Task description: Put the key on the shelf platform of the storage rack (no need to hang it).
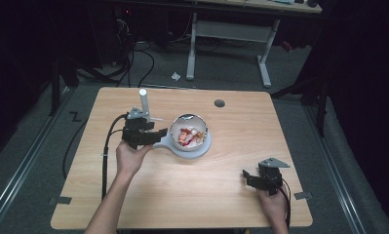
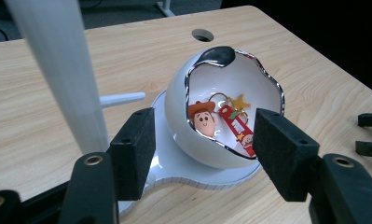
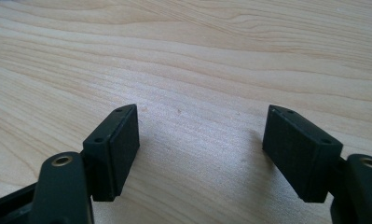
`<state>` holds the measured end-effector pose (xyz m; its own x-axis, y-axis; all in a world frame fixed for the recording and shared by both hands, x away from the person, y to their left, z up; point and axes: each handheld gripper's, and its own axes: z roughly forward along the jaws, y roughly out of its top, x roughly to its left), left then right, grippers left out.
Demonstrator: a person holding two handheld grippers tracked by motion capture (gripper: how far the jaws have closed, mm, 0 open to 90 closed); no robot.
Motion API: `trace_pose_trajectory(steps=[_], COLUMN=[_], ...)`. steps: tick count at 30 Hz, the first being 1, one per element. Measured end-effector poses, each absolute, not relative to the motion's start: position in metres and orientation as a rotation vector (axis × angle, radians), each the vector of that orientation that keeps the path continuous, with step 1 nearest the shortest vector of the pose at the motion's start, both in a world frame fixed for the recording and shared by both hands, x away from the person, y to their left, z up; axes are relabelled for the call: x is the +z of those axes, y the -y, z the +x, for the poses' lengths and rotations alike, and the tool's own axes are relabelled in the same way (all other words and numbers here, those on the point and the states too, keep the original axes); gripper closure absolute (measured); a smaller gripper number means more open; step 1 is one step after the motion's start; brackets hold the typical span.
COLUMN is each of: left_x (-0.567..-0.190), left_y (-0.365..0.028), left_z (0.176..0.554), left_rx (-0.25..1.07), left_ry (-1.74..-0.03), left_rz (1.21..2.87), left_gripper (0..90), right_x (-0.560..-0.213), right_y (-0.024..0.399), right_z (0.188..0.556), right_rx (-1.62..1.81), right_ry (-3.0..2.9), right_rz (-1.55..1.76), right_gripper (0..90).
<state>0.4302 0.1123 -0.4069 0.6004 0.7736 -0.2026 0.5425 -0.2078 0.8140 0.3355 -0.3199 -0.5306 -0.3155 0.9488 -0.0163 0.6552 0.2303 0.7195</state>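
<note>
A white egg-shaped bowl (image 1: pixel 190 132) with a jagged silver rim stands on a white base plate (image 1: pixel 202 149) near the table's middle. Inside it lie a cowboy-face keychain (image 2: pixel 203 118), a red strap tag (image 2: pixel 236 127) and a gold star charm (image 2: pixel 240 101). My left gripper (image 1: pixel 155 135) is open just left of the bowl, its jaws on either side of the bowl's near wall (image 2: pixel 207 154) in the left gripper view. A white upright post (image 1: pixel 144 101) rises beside that hand. My right gripper (image 1: pixel 248 176) is open low over bare wood (image 3: pixel 197 140) at the front right.
A short white peg (image 2: pixel 123 98) sticks out sideways from the post. A round cable hole (image 1: pixel 219 103) sits near the table's far edge. Another desk's white legs (image 1: pixel 191 48) and cables lie on the floor beyond. Bare wood spreads between bowl and right gripper.
</note>
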Motion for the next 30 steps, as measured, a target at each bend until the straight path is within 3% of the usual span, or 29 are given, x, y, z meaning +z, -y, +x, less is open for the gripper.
trace_pose_trajectory(steps=[30], left_x=[-0.412], left_y=[-0.160], left_z=[0.400], left_rx=[0.329], left_ry=[-1.113], left_rz=[1.820], left_gripper=[38.4], right_x=[-0.531], right_y=[0.320], right_z=[0.335], right_rx=[0.858], right_ry=[-2.053], right_rz=[1.472], right_gripper=[27.5])
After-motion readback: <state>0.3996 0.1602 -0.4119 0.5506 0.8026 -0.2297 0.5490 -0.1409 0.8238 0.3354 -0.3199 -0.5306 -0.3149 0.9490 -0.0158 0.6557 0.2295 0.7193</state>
